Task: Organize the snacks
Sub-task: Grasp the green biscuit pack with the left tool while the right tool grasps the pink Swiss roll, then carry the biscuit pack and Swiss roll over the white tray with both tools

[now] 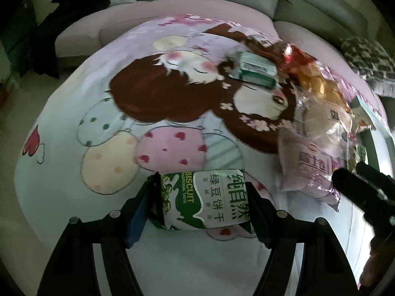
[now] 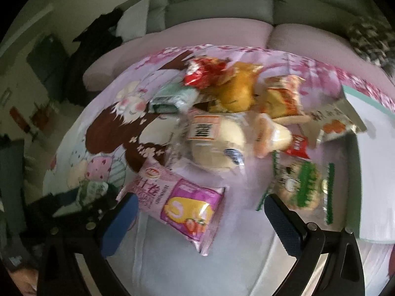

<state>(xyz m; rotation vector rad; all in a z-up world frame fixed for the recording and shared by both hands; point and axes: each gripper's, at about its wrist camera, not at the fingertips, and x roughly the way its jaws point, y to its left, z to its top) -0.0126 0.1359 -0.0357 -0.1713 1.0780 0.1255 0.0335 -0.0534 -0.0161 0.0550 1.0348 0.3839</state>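
Biscuit packet [image 1: 202, 197], green-and-white with Chinese lettering, sits clamped in left claw [image 1: 201, 206].

Cartoon-print cloth [image 1: 98, 113] covers the surface; pink sofa seat [image 2: 222, 34] behind it, grey backrest [image 2: 217, 2] above. Black-white patterned cushion [image 2: 370, 39] far right; dark clothing [image 2: 93, 46] at left.

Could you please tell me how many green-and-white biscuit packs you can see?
2: one pack gripped in the left claw, one lying farther back beside the snack pile. Others may be buried in the pile.
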